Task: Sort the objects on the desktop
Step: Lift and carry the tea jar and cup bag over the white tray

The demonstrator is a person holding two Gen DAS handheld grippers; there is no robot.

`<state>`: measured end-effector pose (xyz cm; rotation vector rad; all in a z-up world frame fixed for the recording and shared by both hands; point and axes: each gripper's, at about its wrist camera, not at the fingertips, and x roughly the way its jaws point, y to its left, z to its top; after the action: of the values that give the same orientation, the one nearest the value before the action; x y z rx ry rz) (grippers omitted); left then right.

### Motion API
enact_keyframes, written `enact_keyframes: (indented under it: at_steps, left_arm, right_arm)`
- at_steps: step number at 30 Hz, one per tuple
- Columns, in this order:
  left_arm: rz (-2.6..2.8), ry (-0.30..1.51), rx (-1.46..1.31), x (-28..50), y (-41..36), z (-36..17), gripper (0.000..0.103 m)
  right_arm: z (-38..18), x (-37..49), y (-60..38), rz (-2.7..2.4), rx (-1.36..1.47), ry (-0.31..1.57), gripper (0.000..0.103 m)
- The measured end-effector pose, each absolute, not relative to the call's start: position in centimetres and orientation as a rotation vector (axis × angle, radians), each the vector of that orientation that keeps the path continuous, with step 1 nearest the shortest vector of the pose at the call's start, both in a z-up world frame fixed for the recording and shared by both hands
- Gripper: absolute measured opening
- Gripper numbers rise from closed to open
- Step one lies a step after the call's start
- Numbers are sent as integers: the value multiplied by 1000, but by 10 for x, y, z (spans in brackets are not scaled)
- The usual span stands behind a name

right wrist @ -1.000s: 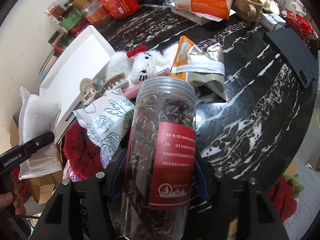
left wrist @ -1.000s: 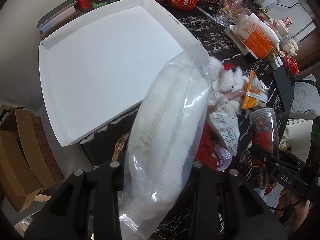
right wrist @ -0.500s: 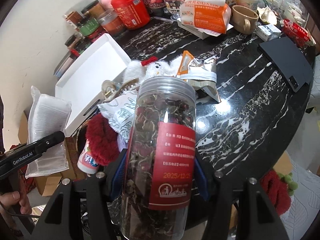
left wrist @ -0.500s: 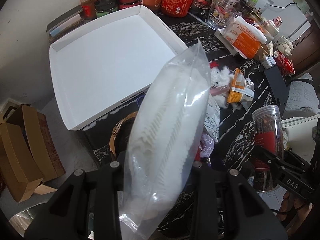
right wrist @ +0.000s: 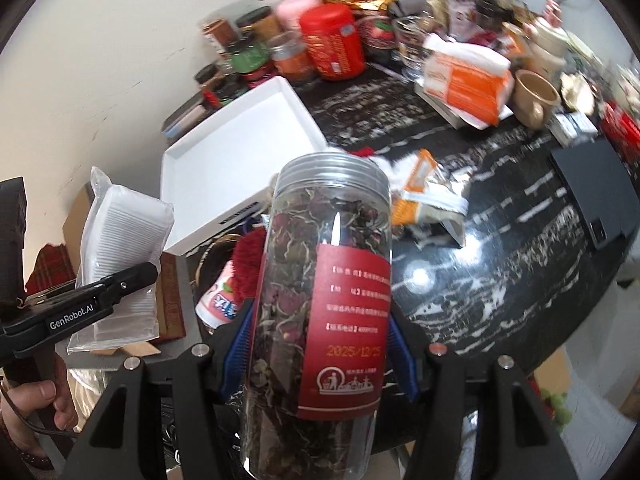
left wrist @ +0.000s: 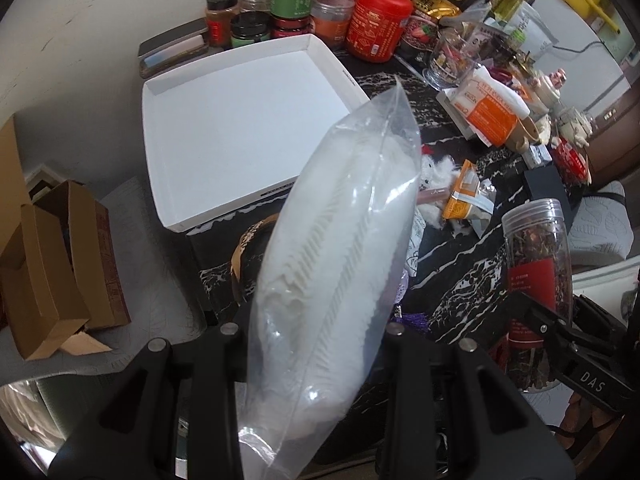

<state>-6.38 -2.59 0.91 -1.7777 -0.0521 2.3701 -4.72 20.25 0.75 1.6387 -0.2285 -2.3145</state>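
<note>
Clear plastic bag of white pads (left wrist: 340,248) and clear dried-flower jar (right wrist: 324,304) we pinched in left and right fingers, raised above the table (right wrist: 500,248) for the white tray (left wrist: 236,136).

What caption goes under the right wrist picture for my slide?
Right gripper clamps a clear plastic jar of dried flowers above the black marble table, near an empty white tray.

far clutter (right wrist: 472,12): blurred | jar (right wrist: 320,320): base cut off | bag (left wrist: 328,280): hides table
</note>
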Motion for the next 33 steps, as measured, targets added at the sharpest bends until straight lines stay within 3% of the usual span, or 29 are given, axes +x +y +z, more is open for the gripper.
enact_keyframes:
  at_steps: [14,33]
  left_arm:
    - [2457,-186,-1763,-73,-61,21,31]
    - [2505,-309,-1790,-184,-120,-3,31]
  right_arm:
    - [26,-74,149,-2226,1556,-87,61]
    - [13,-182,53,-2153,1511,51,61]
